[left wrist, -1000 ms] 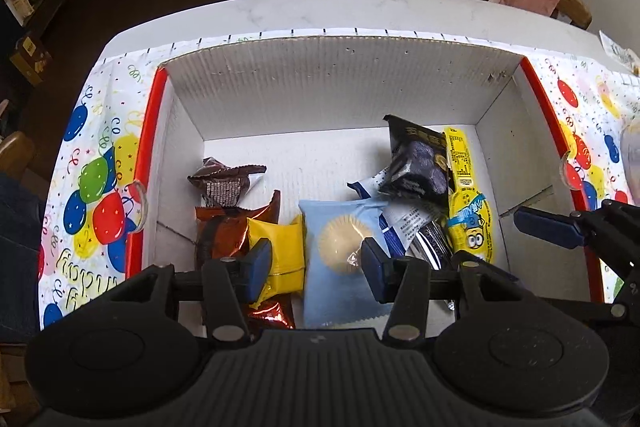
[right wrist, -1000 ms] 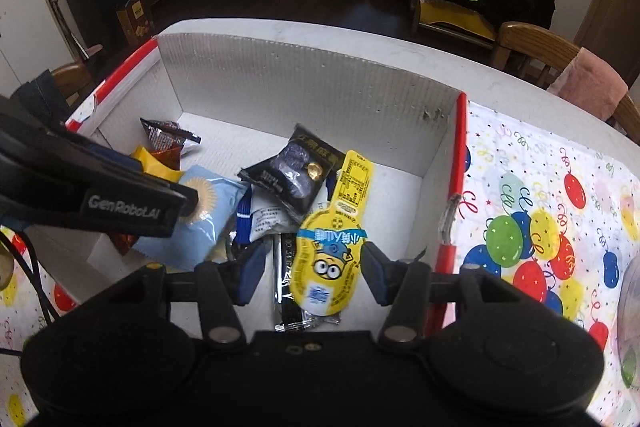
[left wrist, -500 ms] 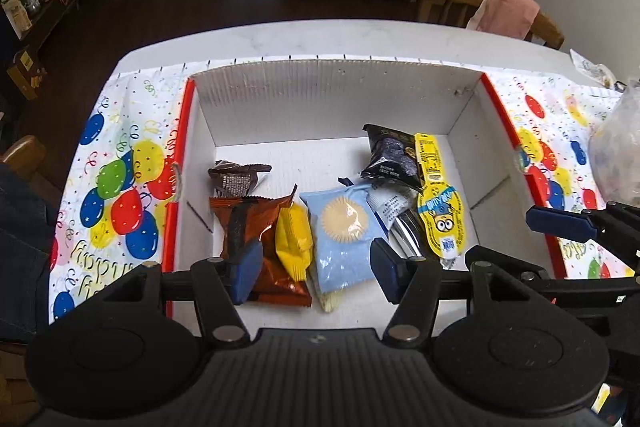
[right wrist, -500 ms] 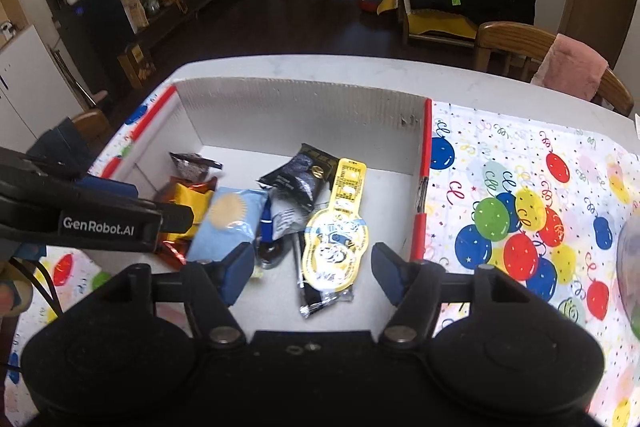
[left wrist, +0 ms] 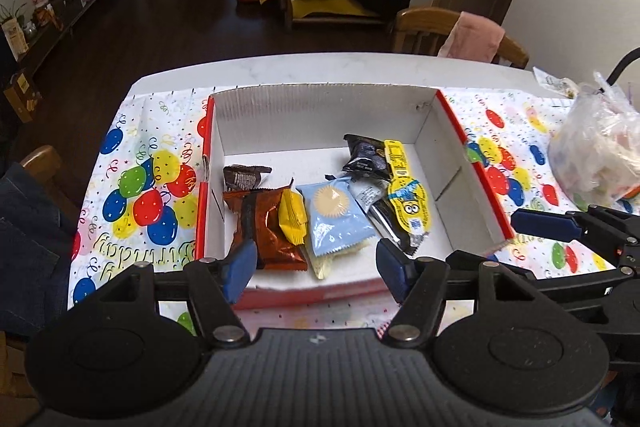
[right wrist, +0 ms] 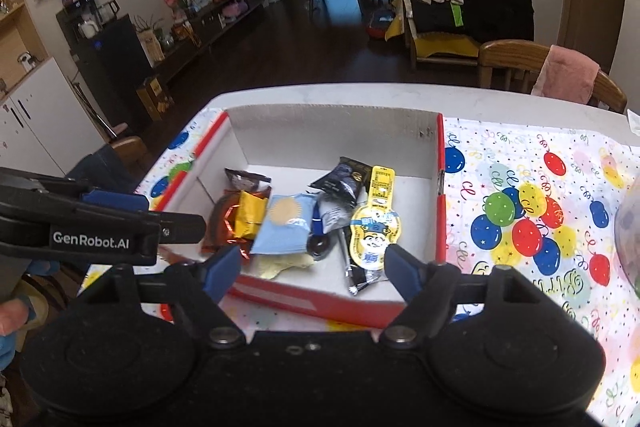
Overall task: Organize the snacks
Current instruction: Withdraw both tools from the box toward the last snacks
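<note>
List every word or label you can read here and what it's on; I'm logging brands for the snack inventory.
"GenRobot.AI": side of the left gripper.
"Birthday", seen upside down: balloon tablecloth.
Print on the snack packets, such as the yellow cartoon pouch: too small to read.

White, red-edged cardboard box (left wrist: 320, 115) open on balloon-print cloth, snack packets laid flat inside: brown foil (left wrist: 260, 227), yellow (left wrist: 292, 217), pale blue (left wrist: 336, 215), black (left wrist: 362, 157), yellow cartoon strip (left wrist: 406, 193)

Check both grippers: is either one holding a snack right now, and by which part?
Nothing is held. The left gripper and right gripper both have empty, opening jaws above the box's near edge; the snacks lie loose inside.
</note>
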`<state>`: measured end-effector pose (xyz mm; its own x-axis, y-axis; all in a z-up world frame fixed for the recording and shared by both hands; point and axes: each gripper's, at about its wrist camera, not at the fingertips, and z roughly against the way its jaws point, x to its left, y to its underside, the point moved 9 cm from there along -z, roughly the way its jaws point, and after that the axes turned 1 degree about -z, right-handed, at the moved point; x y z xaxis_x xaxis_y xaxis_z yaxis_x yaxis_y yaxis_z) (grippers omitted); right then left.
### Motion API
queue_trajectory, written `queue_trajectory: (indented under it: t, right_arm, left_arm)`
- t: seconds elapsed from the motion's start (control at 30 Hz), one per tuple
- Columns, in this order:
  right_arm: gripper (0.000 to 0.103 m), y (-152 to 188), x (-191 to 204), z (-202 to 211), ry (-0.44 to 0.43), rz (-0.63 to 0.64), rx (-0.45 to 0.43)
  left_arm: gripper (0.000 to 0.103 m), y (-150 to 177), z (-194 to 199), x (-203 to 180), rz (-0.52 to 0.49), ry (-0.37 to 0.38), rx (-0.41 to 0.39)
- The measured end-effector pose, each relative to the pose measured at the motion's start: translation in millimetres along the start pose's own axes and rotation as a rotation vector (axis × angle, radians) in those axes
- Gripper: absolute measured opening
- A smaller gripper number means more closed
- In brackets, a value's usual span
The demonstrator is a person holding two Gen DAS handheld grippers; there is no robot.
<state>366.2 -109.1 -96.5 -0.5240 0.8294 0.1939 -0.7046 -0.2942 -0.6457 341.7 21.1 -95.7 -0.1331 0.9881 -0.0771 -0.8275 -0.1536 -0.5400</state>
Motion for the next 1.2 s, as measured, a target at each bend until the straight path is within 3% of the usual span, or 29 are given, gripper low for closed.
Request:
queue_trajectory:
  t: [0.73,0.8,1.03,1.2]
  right_arm:
    - [0.094,56,47,60,-0.091,0.017,-0.074]
    - [0.102,64,49,65,-0.099,0.012,-0.078]
    - [0.103,97,50,71,-0.091,0.004,-0.065]
    - [0.103,119,39,68,-0.067,-0.042,-0.032]
  left_arm:
    - [0.079,62,65,6,-0.021,0.063,-0.107]
    - [0.079,71,69,8,-0.026,0.065,-0.115]
    - [0.080,110,73,11,-0.036,0.076,-0.095]
    - [0.080,144,70,2,-0.105,0.124,-0.054]
